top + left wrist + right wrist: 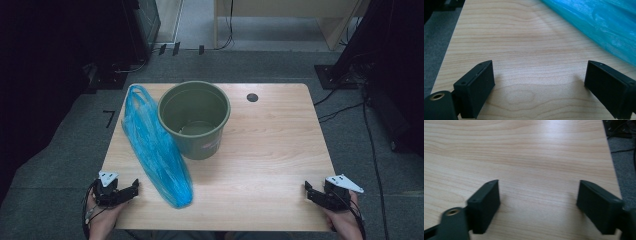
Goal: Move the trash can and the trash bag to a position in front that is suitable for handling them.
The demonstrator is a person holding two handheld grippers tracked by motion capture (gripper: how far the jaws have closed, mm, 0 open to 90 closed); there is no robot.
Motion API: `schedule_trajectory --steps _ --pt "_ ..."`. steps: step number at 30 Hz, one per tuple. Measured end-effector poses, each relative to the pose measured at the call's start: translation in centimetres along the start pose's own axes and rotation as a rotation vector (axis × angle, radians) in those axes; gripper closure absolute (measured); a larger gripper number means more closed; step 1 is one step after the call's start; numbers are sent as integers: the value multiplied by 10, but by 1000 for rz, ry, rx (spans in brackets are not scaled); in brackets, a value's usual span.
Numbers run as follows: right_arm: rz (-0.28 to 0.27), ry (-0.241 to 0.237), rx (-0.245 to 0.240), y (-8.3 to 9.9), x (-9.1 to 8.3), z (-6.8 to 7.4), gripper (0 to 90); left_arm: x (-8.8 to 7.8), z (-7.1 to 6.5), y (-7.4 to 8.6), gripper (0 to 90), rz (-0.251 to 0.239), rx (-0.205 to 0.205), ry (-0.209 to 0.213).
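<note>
Item 1. Light wooden table top point(270, 150), one, rectangular, with one small dark round hole point(252, 97) near its far edge.

Item 2. Olive-green round plastic bucket point(196, 119), one, upright, mouth open to the camera, standing on the far left half of the table.

Item 3. Translucent blue plastic bag point(156, 146), one, flattened into a long strip with its handles at the far end. It lies slantwise from the far left corner down toward the near edge, just beside the bucket on its left; whether the two touch cannot be told.

Item 4. Black two-jaw hand-held grippers, two, each carried in one hand of a person.
- Left gripper point(134, 187): at the near left corner of the table, low over the wood. Jaws stand wide apart, nothing between them. In the left gripper view point(539, 80) bare wood fills the gap, and the blue bag point(599, 27) lies ahead and to the right of the fingers point(477, 90), near but apart from them.
- Right gripper point(309, 191): at the near right corner of the table, jaws likewise spread and empty; the right gripper view point(539, 200) shows bare wood between the fingers point(485, 205). The bag and bucket lie well apart from it.
</note>
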State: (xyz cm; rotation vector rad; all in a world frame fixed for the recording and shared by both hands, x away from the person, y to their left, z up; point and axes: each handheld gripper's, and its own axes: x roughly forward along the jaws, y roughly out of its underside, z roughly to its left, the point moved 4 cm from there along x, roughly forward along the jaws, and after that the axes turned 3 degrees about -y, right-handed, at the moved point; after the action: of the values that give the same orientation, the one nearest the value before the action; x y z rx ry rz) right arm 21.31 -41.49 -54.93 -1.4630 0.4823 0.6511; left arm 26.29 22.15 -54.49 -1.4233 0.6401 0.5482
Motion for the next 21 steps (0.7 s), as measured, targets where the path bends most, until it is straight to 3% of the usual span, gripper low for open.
schedule_trajectory --steps 2,3,7,12,14,15,17,18,21 --pt "-10 8 13 -1 -1 -1 307 -1 0 -4 140 17 -11 -22" --pt "-38 22 26 -5 -3 0 362 -4 -2 -13 140 -4 -29 -7" --pt "-90 29 18 -18 -6 9 436 -9 -6 -29 147 -44 -69 19" --pt "-185 -12 -5 -47 -5 35 470 -13 -19 -56 152 -98 -116 62" --pt "-224 -65 5 -63 0 52 490 -13 -27 -66 208 -114 -126 66" --pt "-224 -65 5 -63 0 52 490 -13 -31 -71 208 -126 -127 60" --pt "-224 -75 -38 -79 9 72 507 -14 -44 -84 242 -145 -116 69" --pt "-224 -75 -38 -79 9 72 507 -14 -44 -84 252 -145 -116 69" --pt "-253 -112 -40 -95 16 91 522 -15 -54 -97 265 -171 -113 86"
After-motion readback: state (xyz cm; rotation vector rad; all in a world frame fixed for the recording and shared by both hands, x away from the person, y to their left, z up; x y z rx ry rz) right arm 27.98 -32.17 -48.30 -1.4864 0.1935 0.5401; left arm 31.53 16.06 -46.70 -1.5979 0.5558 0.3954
